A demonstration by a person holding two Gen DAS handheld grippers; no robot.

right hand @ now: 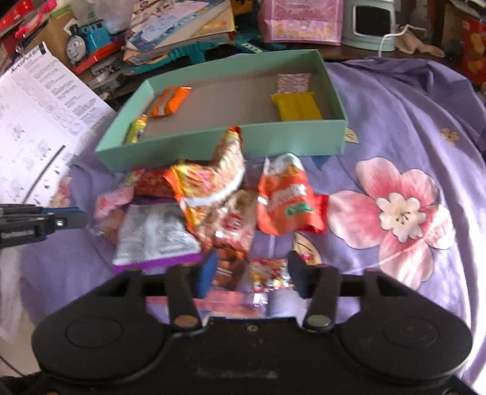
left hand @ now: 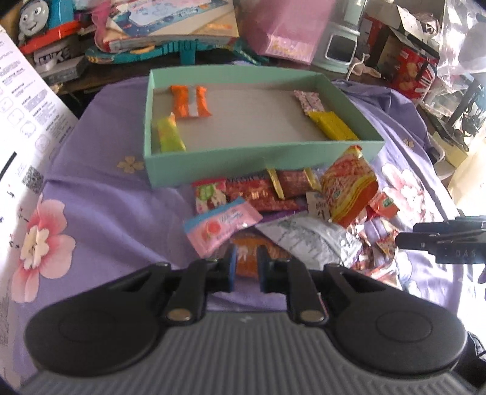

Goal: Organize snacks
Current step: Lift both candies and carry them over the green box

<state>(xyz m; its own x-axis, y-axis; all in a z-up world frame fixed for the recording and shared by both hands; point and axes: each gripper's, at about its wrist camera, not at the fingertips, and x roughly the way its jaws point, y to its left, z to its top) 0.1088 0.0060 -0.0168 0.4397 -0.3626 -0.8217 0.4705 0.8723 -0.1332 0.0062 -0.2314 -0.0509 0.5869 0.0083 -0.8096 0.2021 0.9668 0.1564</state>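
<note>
Blue pads line the left gripper (left hand: 246,267), whose fingers stand with a narrow gap and hold nothing; an orange packet (left hand: 247,255) on the cloth shows through the gap. Just ahead of it lies a pink flat sachet with a peach picture (left hand: 221,226), and its blue script is too blurred to read. The right gripper (right hand: 252,273) is spread wide, also holding nothing, above a small red and yellow candy wrapper (right hand: 268,273).

Only the right wrist view shows the crumpled orange bag with a green label (right hand: 285,200); its white lettering cannot be read. A tall orange noodle-print bag (left hand: 349,185) stands up from the middle of the snack pile in both views, and a silver foil pouch with a purple edge (right hand: 155,240) lies flat beside it.

Beyond the pile sits the mint-green cardboard box (left hand: 212,164) on the purple floral cloth (left hand: 97,206). Inside are an orange wrapper with a silver stripe (left hand: 189,101), a green-yellow bar (left hand: 170,135), a yellow packet (left hand: 332,124) and a pink patterned sachet (left hand: 309,100). A blue toy train with a grey face (left hand: 33,18) stands far behind, and a white printed sheet (left hand: 27,121) lies at the left.
</note>
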